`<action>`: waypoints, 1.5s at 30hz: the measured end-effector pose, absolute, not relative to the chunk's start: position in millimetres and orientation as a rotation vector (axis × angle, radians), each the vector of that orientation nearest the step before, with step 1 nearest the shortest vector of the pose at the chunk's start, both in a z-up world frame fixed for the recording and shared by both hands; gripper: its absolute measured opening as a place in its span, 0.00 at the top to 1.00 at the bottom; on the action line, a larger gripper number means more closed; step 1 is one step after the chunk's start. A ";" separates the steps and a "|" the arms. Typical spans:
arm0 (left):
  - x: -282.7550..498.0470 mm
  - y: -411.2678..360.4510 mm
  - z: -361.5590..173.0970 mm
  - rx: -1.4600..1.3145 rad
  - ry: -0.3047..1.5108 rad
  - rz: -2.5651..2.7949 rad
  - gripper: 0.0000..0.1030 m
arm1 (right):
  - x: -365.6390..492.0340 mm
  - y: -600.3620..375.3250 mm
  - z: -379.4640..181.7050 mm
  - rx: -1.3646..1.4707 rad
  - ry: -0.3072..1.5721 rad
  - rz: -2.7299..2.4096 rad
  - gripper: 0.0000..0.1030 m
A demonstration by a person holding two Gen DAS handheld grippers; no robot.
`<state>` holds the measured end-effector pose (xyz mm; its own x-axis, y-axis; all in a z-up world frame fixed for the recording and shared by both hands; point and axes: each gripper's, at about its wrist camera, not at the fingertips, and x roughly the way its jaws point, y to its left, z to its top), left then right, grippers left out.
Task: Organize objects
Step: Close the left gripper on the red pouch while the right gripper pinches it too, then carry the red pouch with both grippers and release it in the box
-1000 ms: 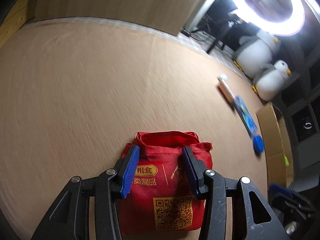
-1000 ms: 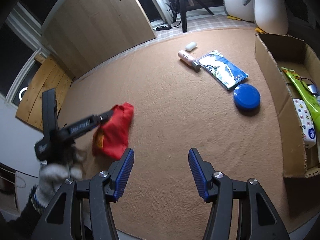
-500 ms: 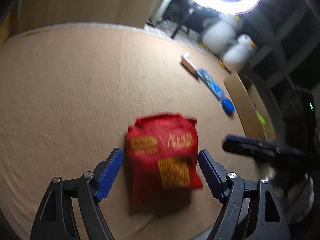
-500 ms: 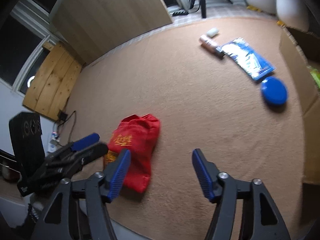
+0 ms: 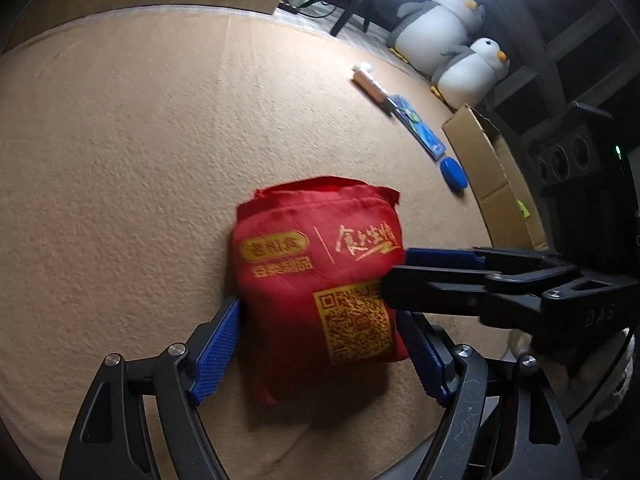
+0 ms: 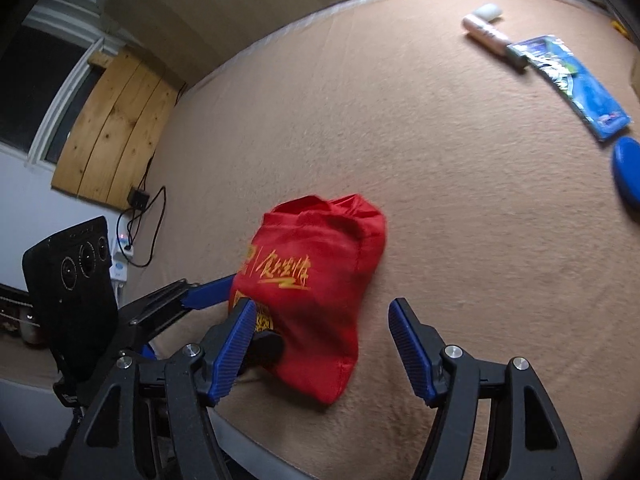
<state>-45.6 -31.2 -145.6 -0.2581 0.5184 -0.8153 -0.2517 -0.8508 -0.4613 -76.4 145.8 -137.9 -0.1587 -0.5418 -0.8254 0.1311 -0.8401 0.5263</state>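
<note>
A red bag (image 5: 316,280) lies on the tan worktop (image 5: 120,140) between the spread blue pads of the left claw (image 5: 320,356), which do not press it. The right claw (image 5: 404,276) reaches in from the right, its tips at the bag's edge. Farther off sit a blue lid (image 5: 453,174) and a cardboard box (image 5: 492,176).

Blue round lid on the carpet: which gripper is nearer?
Right. The right gripper is over the red fabric bag; the left gripper straddles it, farther from the lid.
</note>
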 end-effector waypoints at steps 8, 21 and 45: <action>-43.0 -22.7 -142.4 -1.505 -0.287 2.161 0.30 | -76.9 130.1 -141.8 1.688 -0.399 -2.017 0.37; -64.5 41.1 -93.3 -1.379 -0.195 2.168 0.35 | -62.4 184.1 -104.8 1.587 -0.445 -2.150 0.37; -108.3 297.2 -47.1 -1.153 -0.005 1.995 0.36 | -54.5 417.1 -44.6 1.477 -0.632 -2.566 0.37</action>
<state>-108.3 297.2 -47.1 -0.2517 0.6450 -0.7216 -0.6415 -0.6695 -0.3746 -54.5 417.1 -44.6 -0.5189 -0.2999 -0.8005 -0.1062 -0.9066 0.4085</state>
